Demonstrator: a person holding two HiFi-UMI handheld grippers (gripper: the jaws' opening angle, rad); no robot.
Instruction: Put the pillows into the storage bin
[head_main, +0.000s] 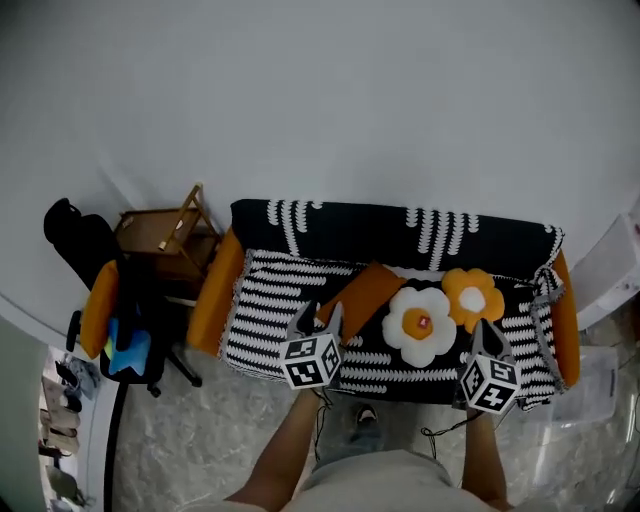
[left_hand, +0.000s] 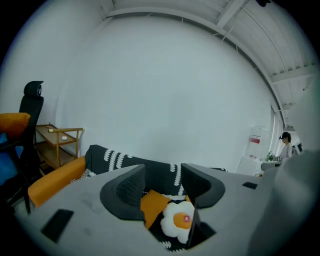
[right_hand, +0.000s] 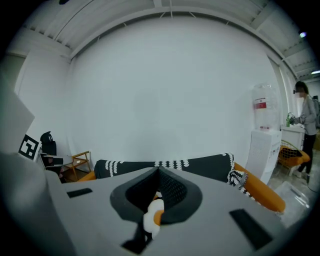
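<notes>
Forearms low at 6 o'clock, one gripper each. Left gripper (head_main: 321, 312) just below centre, jaws spread wide, nothing between them. Right gripper (head_main: 482, 330) at 4 o'clock, jaws pinched together, empty too. All three pillows on the striped sofa (head_main: 400, 232) seat: orange pillow (head_main: 362, 292) near centre, white flower pillow (head_main: 420, 324) touching at its 4 o'clock, orange flower pillow (head_main: 473, 295) at 3.

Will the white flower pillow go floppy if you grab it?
Probably: the pillow looks puffy, with soft petals, so it would likely sag. It seems light for its size. Lying flat on the sofa, it shouldn't roll.
</notes>
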